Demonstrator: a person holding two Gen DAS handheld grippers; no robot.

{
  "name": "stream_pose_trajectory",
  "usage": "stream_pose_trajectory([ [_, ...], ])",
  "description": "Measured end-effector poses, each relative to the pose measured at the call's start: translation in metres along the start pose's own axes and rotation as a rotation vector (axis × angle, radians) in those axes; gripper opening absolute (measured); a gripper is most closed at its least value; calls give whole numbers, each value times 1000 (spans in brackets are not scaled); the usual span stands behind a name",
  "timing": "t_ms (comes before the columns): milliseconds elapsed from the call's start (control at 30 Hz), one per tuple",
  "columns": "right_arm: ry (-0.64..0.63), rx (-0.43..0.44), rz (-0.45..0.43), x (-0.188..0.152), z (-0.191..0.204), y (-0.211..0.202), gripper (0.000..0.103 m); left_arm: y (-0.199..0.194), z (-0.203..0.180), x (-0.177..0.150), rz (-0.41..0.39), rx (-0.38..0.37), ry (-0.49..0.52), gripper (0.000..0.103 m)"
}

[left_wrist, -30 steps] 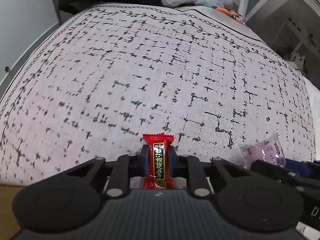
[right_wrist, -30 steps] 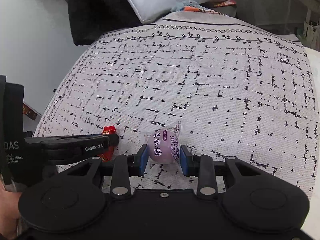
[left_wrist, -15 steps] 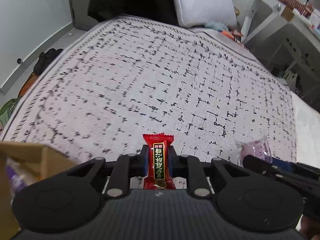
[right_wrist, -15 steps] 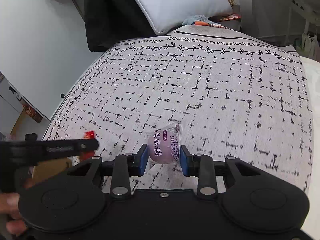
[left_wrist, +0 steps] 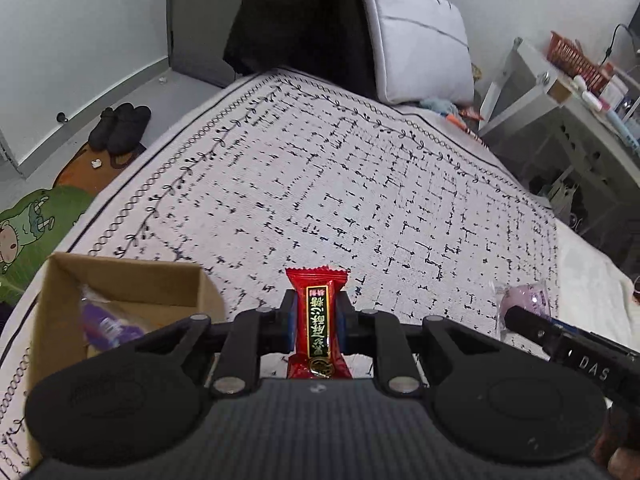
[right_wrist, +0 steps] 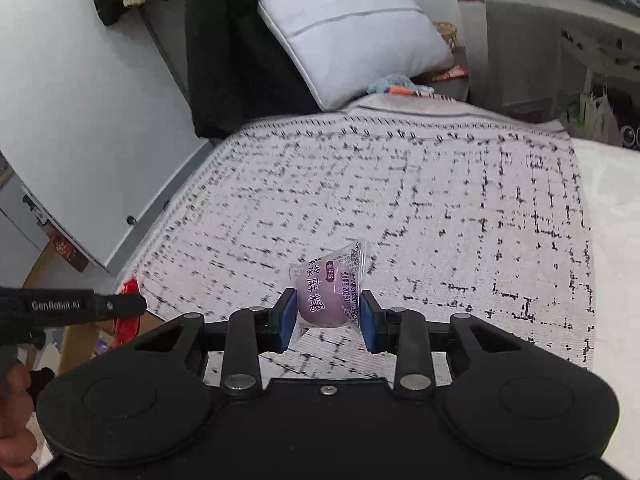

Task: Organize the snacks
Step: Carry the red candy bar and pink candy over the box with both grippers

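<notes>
Since the earlier frames both grippers have come up off the bedspread and the cardboard box has slid into view on the left, way more of it showing now than half a second ago. Left wrist view: the left gripper (left_wrist: 316,322) has its blue pads clamped on a red candy wrapper (left_wrist: 318,320), standing upright between the fingers, gold and black label facing the camera. Below and to the left sits the open cardboard box (left_wrist: 120,280) on the patterned bedspread (left_wrist: 340,184), with a purple snack packet (left_wrist: 104,324) lying inside it. Over on the right edge you can see the right gripper (left_wrist: 516,312) poking in, with the clear mochi packet (left_wrist: 524,300) at its tip. Black slippers (left_wrist: 120,126) sit on the floor further back, and a grey pillow (left_wrist: 416,40) leans at the head of the bed. Right wrist view: the right gripper (right_wrist: 328,316) is squeezing the purple mochi packet (right_wrist: 326,298) between its blue pads, held in the air above the bedspread (right_wrist: 400,200). The left gripper (right_wrist: 124,306) reaches in from the left with the red candy wrapper (right_wrist: 128,290) in its tip, above the cardboard box (right_wrist: 80,336), only partly visible.
</notes>
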State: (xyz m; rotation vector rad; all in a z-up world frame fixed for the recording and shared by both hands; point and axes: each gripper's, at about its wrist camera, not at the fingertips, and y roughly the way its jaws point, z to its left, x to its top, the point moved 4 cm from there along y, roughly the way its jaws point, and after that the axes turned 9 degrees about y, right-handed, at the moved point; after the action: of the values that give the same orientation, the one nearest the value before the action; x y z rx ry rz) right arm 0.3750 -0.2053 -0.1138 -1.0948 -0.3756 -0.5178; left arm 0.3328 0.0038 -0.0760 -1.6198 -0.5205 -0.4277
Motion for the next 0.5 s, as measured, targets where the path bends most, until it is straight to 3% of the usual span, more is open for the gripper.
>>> stream_pose_trajectory([
  [500, 4, 38, -56, -26, 59, -49, 32, -52, 42, -22, -50, -27, -69, 18],
])
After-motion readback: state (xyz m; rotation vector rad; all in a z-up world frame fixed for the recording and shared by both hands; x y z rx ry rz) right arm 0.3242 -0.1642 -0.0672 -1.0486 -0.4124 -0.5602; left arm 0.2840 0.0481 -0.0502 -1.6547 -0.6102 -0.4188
